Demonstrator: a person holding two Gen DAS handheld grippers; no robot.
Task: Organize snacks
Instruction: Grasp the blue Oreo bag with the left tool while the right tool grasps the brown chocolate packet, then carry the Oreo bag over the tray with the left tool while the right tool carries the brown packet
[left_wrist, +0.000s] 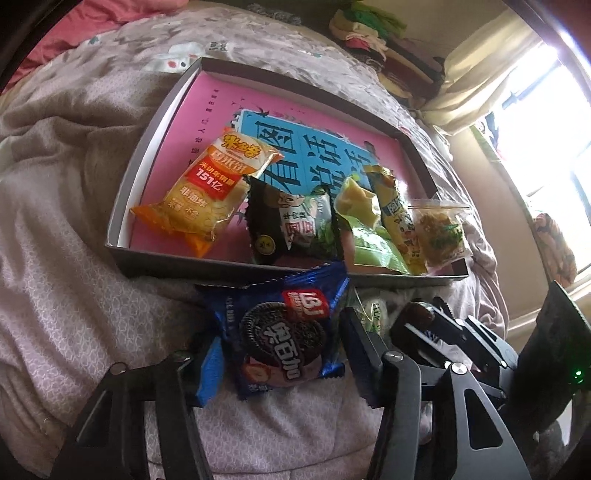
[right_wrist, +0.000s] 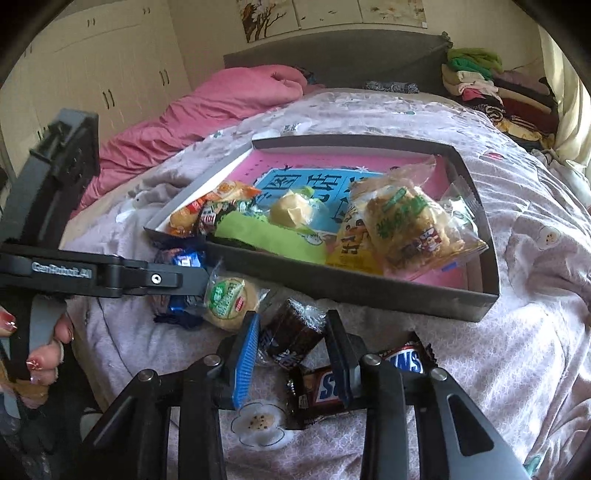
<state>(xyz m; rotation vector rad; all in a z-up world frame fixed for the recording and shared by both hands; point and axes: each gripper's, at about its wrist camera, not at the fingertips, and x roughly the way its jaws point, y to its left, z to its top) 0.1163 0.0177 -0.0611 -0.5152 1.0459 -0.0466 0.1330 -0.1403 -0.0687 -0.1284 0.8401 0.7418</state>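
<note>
The left gripper (left_wrist: 280, 354) is clamped on the blue Oreo packet (left_wrist: 280, 332) – its pads press the wrapper's two sides, just outside the near wall of the tray (left_wrist: 122, 206). The right gripper (right_wrist: 291, 347) pinches a dark brown wrapped snack (right_wrist: 291, 339) on the bedspread (right_wrist: 498, 350), also just short of that wall. Each holds its packet by the sides, likely so it can be lifted over the rim. Inside the tray, packets lie in a row along the near edge – an orange rice-cracker pack (left_wrist: 207, 192) toward the left corner, a clear bag (left_wrist: 439, 232) at the right. A Snickers bar (right_wrist: 369, 376) and a round green-labelled cake (right_wrist: 229, 299) wait outside on the bedspread
</note>
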